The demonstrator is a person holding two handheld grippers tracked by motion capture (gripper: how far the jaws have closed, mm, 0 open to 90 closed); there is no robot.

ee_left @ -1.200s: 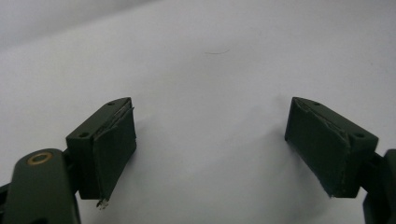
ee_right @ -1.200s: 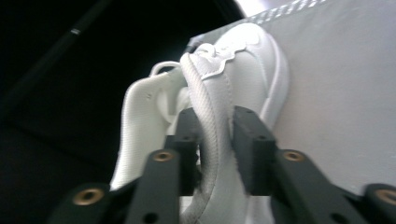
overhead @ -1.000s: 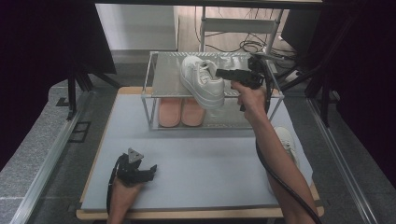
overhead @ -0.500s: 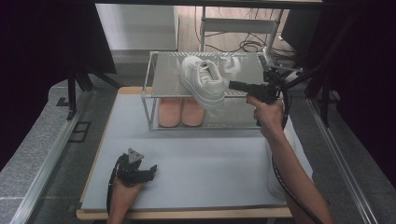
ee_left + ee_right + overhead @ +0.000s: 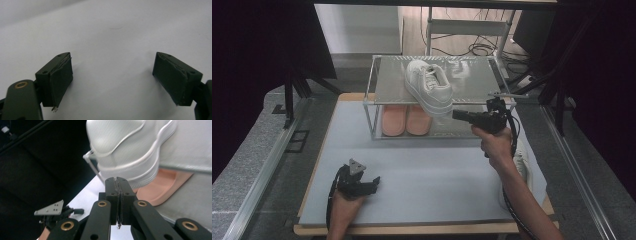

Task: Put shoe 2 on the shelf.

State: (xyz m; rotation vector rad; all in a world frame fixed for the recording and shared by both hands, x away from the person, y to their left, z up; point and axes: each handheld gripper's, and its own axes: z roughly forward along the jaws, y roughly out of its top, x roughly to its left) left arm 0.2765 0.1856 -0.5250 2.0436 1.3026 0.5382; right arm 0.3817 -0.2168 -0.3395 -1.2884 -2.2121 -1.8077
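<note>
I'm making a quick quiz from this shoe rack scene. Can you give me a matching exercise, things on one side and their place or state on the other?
Things:
1. white sneaker
2. pink slippers
3. left hand-held gripper
4. right hand-held gripper

Place or state:
A. jaws pressed together, nothing between them, just in front of the rack
B. lower shelf of the rack
C. jaws wide apart, low over the grey mat
D. top shelf, overhanging its front edge

Pairs: 1-D, 2-B, 3-C, 4-A

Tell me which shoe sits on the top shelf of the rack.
The white sneaker: it lies on the rack's top shelf, toe jutting past the front edge. The peach slippers sit on the shelf below; another white shoe lies on the table.
</note>
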